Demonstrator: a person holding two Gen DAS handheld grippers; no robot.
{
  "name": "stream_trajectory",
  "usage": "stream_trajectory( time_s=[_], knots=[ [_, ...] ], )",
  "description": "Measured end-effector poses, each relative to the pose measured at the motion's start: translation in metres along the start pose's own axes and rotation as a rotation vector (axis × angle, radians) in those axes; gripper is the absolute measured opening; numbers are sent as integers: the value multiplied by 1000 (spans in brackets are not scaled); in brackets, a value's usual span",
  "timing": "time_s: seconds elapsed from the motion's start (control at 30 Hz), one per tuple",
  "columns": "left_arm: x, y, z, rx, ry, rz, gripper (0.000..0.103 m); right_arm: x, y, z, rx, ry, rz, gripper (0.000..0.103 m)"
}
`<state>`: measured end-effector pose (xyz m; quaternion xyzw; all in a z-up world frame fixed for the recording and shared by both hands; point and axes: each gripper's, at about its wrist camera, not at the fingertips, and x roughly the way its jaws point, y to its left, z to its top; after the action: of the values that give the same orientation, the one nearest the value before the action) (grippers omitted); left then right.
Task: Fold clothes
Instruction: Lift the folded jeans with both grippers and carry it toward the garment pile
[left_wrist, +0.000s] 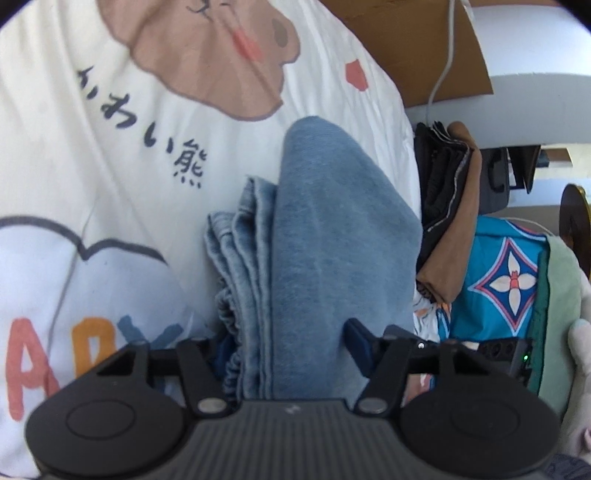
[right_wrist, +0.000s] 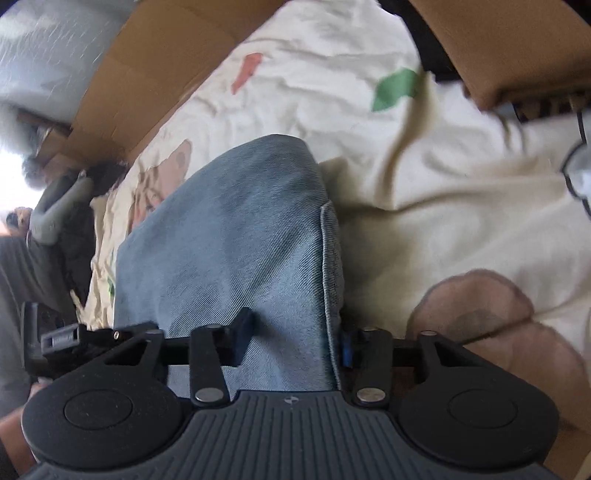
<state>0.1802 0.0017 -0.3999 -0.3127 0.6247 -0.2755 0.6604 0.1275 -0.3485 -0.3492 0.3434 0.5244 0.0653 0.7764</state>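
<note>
A: View differences? We see layered denim edges and a gathered waistband only from the left wrist; the right wrist view shows one stitched side seam.

B: Grip status? Our left gripper (left_wrist: 291, 343) and right gripper (right_wrist: 291, 341) each clamp the folded jeans (left_wrist: 314, 236), which run forward between the fingers over the printed cream bedsheet (left_wrist: 110, 147).

A: Surroundings? A clothes pile (left_wrist: 448, 206) and blue patterned fabric (left_wrist: 495, 273) lie just beside the jeans; cardboard (right_wrist: 155, 77) borders the sheet.
</note>
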Motion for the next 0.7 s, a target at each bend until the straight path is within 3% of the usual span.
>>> stream_trajectory(
  time_s=[0.13, 0.37, 0.47, 0.57, 0.7],
  knots=[
    [-2, -6, 3, 16, 15, 4, 54, -8, -6, 5, 13, 4, 58, 35],
    [10, -4, -2, -18, 35, -21, 69, 6, -19, 6, 49, 45, 75, 56],
    [17, -7, -6, 1, 52, -25, 72, 13, -20, 7, 55, 51, 88, 58],
    [18, -10, -7, 19, 59, -17, 66, 15, -19, 6, 70, 59, 118, 56],
    [14, -16, -5, 29, 69, 8, 57, 11, -19, 4, 53, 50, 108, 39]
  ],
)
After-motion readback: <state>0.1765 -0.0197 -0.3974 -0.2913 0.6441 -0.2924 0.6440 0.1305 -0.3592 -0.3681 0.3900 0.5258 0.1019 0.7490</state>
